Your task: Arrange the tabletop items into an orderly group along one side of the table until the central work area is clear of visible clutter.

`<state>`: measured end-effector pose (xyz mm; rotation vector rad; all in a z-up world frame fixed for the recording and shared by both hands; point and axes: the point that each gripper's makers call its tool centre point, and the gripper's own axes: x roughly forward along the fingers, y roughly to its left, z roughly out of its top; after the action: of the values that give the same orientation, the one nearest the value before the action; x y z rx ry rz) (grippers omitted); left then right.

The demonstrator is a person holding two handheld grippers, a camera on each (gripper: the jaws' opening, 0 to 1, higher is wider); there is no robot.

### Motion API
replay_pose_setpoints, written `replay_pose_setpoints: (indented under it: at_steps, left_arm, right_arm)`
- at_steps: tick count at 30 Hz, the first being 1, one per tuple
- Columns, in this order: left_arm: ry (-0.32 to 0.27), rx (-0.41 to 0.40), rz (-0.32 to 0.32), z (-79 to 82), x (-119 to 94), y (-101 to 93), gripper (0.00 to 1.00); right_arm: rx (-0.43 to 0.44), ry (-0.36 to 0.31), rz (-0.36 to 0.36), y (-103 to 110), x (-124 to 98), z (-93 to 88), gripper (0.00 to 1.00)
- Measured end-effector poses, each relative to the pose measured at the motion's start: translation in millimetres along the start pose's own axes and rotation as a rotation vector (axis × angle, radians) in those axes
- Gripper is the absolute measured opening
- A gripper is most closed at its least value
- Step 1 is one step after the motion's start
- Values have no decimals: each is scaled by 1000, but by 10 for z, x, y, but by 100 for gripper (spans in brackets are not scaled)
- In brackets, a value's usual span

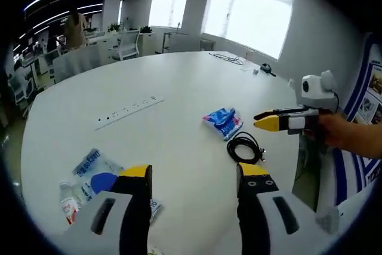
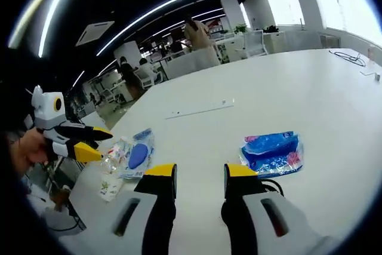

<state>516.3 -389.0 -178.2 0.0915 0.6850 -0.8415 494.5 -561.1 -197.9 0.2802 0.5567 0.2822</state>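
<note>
**Soft packets and a loose cable waiting on the white table**

The blue packet (image 2: 271,152) lay flat on the white table (image 1: 179,88), just beside the coiled black cable (image 1: 243,147). It looked light, soft and crinkly, probably slippery film, so pinching a sealed edge seemed safer than squeezing the middle. The cable looked limp and would likely uncoil unless taken across several loops. Well apart, near the other edge, sat the clear bag with a blue lid inside (image 1: 95,177), touching a small bottle (image 1: 70,202); both looked light.

The left gripper (image 1: 194,174) hovered above the table, jaws apart and holding nothing. The right gripper (image 2: 200,171) likewise hung empty, jaws apart, just short of the packet.
</note>
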Motion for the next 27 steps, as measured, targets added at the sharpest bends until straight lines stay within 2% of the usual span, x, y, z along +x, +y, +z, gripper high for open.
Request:
replay_pose_setpoints:
  at_steps: [14, 27]
  left_arm:
    - [-10, -1, 59, -175, -555, 492, 57]
    - [-14, -3, 101, -307, -897, 891, 56]
  right_arm:
    - [-12, 5, 43, 572, 194, -105, 29]
    - [4, 26, 75, 989, 395, -243, 29]
